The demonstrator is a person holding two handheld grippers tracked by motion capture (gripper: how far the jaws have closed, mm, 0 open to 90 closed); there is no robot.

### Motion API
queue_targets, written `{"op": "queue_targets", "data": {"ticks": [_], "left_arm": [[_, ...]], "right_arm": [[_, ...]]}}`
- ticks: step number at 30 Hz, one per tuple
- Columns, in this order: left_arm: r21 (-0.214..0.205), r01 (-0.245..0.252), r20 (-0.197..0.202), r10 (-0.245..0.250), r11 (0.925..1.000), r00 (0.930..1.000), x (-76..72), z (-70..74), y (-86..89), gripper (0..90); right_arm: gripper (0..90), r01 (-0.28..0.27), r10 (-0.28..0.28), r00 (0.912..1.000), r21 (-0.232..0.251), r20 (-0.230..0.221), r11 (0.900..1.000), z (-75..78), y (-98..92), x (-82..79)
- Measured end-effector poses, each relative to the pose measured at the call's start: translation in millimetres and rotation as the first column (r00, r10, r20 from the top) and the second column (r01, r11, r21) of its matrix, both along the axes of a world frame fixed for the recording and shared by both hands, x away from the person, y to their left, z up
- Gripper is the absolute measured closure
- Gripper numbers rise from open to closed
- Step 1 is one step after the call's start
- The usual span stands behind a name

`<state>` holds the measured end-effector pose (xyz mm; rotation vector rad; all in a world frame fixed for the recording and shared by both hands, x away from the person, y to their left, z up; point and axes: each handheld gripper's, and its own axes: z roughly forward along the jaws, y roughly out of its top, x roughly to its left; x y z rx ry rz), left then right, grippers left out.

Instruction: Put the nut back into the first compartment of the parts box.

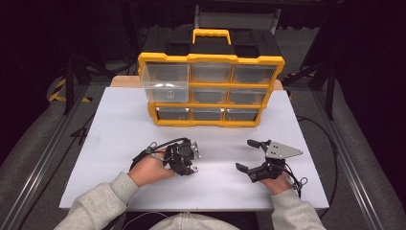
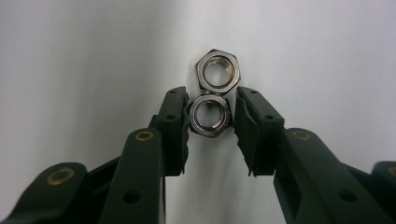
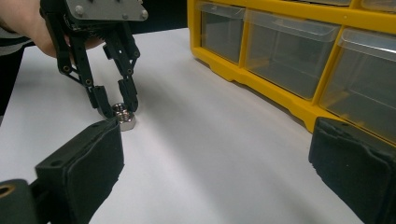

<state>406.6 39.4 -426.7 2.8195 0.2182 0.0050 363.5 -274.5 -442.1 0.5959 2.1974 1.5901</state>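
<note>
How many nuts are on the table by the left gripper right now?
2. One hex nut sits between the jaws of the left gripper, pads against its sides; the second nut lies just beyond it, touching it, on the white table. Others could be hidden.

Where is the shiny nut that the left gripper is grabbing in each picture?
High view: the nut is too small to make out; it lies under the left gripper, left of centre.
Left gripper view: the nut sits mid-frame between the jaws, touching a second nut above it.
Right gripper view: the nut is left of centre, at the left gripper's tips.
Shared landmark: the white table.
</note>
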Motion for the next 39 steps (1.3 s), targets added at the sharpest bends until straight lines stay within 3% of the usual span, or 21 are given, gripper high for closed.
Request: {"op": "queue_targets", "data": {"ticks": [18,27,29,36,39], "left_arm": [[0.018,-0.006,-0.036,0.007,0.9998,0.9993,4.1,6.9,0.0,69.7],[0.016,0.011,-0.044,-0.011,0.9998,0.999,3.3,44.3,0.6,69.7],[0.002,0.016,-0.066,-0.016,0.9999,0.9977,5.1,56.6,2.6,69.6],[0.013,0.019,-0.054,-0.018,0.9997,0.9984,5.2,84.0,4.5,69.6],[0.009,0.032,-0.082,-0.031,0.9995,0.9961,4.7,101.1,5.8,69.6]], "right_arm": [[3.8,-0.006,0.006,1.0,-0.001,-0.007,1.0,-0.6,0.4,0.1],[3.7,-0.007,0.007,0.9999,-0.002,-0.008,1.0,-0.4,0.6,-0.2],[3.8,-0.007,0.007,0.9999,-0.003,-0.009,1.0,-0.4,0.5,-0.2],[3.8,-0.008,0.008,0.9999,-0.002,-0.01,1.0,-0.5,0.5,-0.1],[3.8,-0.008,0.008,0.9999,-0.002,-0.01,1.0,-0.5,0.4,-0.1]]}}
